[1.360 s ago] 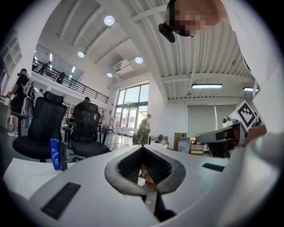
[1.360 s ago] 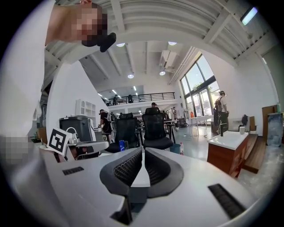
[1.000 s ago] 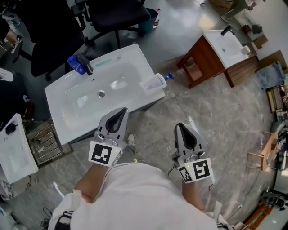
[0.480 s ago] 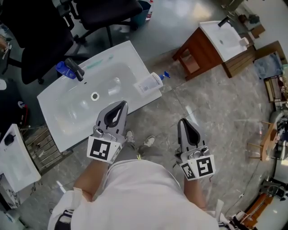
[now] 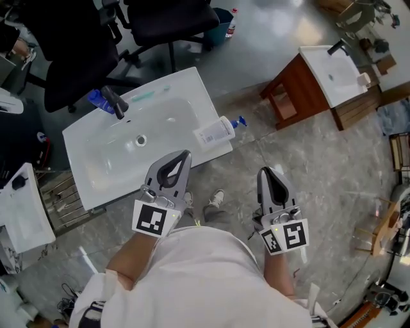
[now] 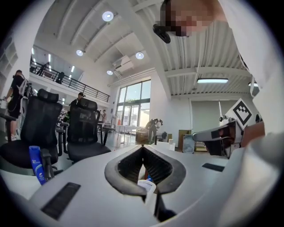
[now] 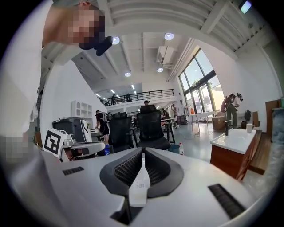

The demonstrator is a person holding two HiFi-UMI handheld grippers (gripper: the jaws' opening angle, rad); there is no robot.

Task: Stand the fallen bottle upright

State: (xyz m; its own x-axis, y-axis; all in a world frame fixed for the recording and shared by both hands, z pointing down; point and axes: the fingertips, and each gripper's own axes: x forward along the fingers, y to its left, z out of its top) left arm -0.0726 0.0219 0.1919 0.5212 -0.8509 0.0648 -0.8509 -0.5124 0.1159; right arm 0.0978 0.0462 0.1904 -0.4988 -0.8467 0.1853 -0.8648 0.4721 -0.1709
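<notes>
On the right-hand end of the white basin top (image 5: 186, 96), the fallen bottle (image 5: 214, 132) lies on its side, white-bodied, its blue cap poking out past the edge over the floor. Both of my grippers are short of it and empty: the left gripper (image 5: 186, 154) has its fingers pressed together over the near rim, and the right gripper (image 5: 266, 170) has its fingers closed too, over bare floor to the right of the surface.

My main worry is that edge. The bottle sits so close to it that a nudge from closed fingers would, I think, roll it off onto the stone floor. I would need to spread the fingers before closing in, and take the body rather than the cap; a grip near one end could let it swing and slip while I tip it up. The rim looks narrow, so it may topple again once upright.

Further left along the surface, the black faucet (image 5: 115, 102) and a blue bottle (image 5: 96, 99) stand well apart from the target. Black office chairs (image 5: 173, 16) sit behind the basin, and a wooden cabinet (image 5: 301, 90) stands off to the right. Nothing blocks the approach; the person's shoe (image 5: 216, 200) is just below.
</notes>
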